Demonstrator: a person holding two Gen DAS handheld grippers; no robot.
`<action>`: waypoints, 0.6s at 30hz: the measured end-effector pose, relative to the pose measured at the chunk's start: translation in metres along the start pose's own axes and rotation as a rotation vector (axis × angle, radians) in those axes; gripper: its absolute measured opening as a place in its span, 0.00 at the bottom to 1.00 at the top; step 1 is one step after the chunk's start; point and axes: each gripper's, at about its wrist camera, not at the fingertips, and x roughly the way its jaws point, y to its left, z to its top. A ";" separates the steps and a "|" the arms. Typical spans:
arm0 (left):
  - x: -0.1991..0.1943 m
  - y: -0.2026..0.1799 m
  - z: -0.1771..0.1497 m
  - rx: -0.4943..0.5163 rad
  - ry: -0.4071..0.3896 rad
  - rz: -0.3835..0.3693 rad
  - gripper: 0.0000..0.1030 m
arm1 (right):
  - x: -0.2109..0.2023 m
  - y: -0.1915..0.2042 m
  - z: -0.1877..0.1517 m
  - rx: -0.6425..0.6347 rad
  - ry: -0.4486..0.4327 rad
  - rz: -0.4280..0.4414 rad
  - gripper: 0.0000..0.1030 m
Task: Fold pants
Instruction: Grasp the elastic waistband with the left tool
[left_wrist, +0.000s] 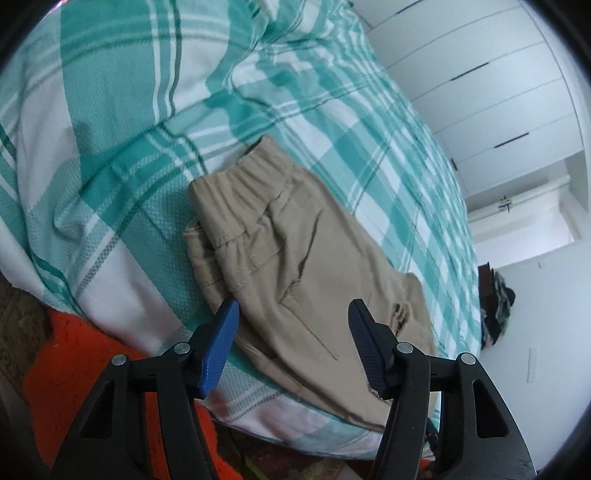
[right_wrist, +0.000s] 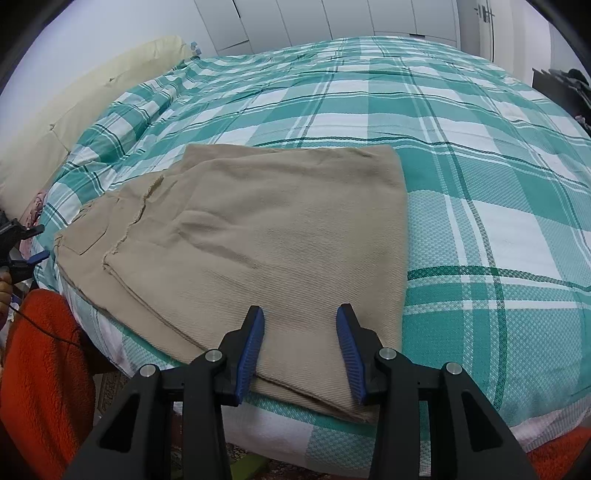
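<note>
Beige pants (right_wrist: 258, 229) lie folded on the bed, near its front edge. In the left wrist view the pants (left_wrist: 295, 251) show their elastic waistband at the top and a pocket seam. My left gripper (left_wrist: 294, 308) hovers just above the waist end, jaws open and nothing pinched. Its blue pads (left_wrist: 221, 339) stand well apart. It also shows at the far left of the right wrist view as the left gripper (right_wrist: 42, 242), beside the waist end. My right gripper (right_wrist: 301, 311) is open over the folded leg end, the cloth below its tips, not gripped.
The bed carries a teal and white plaid cover (right_wrist: 461, 166). A cream pillow (right_wrist: 92, 99) lies at its far left. White wardrobe doors (left_wrist: 480, 92) stand behind. An orange fleece garment (right_wrist: 40, 362) on the person is at the bed's front edge. Dark clothes (left_wrist: 496, 306) are piled beyond the bed.
</note>
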 end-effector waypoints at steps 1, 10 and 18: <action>0.003 0.002 0.001 -0.005 0.004 0.010 0.61 | 0.000 0.000 0.000 0.000 -0.001 0.001 0.40; 0.014 0.017 0.013 -0.062 -0.022 -0.049 0.28 | 0.000 -0.001 0.000 -0.001 -0.002 0.000 0.41; 0.013 0.039 0.001 -0.095 -0.008 -0.022 0.05 | 0.000 -0.001 0.000 -0.001 -0.002 -0.001 0.41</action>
